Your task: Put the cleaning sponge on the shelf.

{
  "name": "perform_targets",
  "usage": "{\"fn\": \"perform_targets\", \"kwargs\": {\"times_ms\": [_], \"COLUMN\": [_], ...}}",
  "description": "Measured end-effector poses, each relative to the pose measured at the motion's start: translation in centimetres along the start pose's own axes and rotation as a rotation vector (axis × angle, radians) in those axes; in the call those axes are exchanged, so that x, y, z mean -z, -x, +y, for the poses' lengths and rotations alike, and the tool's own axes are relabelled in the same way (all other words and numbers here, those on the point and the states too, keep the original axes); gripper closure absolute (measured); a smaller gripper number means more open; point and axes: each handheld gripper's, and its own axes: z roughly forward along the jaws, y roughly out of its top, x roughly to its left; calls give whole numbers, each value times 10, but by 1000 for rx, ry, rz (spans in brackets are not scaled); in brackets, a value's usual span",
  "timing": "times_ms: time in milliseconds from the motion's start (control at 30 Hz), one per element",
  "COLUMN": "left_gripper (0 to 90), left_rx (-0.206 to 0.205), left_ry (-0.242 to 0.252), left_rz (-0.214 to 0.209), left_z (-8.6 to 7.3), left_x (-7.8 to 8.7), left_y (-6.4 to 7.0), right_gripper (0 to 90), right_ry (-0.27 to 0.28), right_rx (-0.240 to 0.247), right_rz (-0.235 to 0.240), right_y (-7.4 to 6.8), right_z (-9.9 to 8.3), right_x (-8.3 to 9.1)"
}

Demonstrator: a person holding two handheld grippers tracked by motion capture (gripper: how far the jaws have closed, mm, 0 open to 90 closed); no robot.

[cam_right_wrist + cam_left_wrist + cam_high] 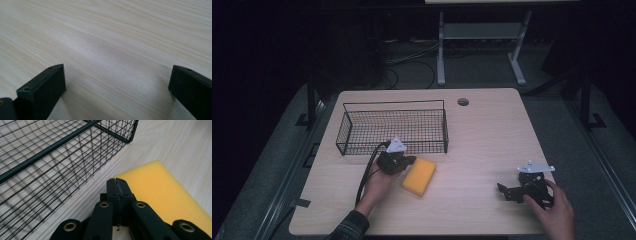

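Both of my forearms are coming in from the near edge of the table, each hand holding a hand-held gripper. My left hand-held gripper is sitting with its jaws pressed together on nothing, the tips resting just at the near-left edge of the yellow sponge. That sponge is lying flat on the table, just in front of the wire basket and close to its right front corner.

I am judging the step in hand to be picking up the sponge, probably for the basket. To do it well I should be opening the left jaws first, since closed tips would only be pushing the foam away. Then I should be straddling a short side of the sponge and squeezing gently, because foam gives and can be slipping out if pinched at a corner. Lifting clear of the basket's top rail matters too.

My right hand-held gripper is resting well apart at the right, jaws spread wide over bare wood.

Pale wood grain is covering the table, with a round cable hole near the far edge. Beyond it the room is looking dark, with cables on the floor and a white frame.
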Motion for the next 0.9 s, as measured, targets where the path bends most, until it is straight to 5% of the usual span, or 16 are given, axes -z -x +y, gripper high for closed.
{"fn": "perform_targets", "kwargs": {"times_ms": [467, 900], "left_gripper": [899, 851], "left_rx": [-24, -19], "left_ry": [-2, -24], "left_rz": [-30, -23], "left_z": [13, 15], "left_x": [-19, -13], "left_y": [9, 7], "right_gripper": [2, 2], "right_ry": [0, 0], "right_rx": [0, 0], "right_rz": [0, 0], "right_y": [0, 0], "right_z": [0, 0], "right_x": [0, 0]}}
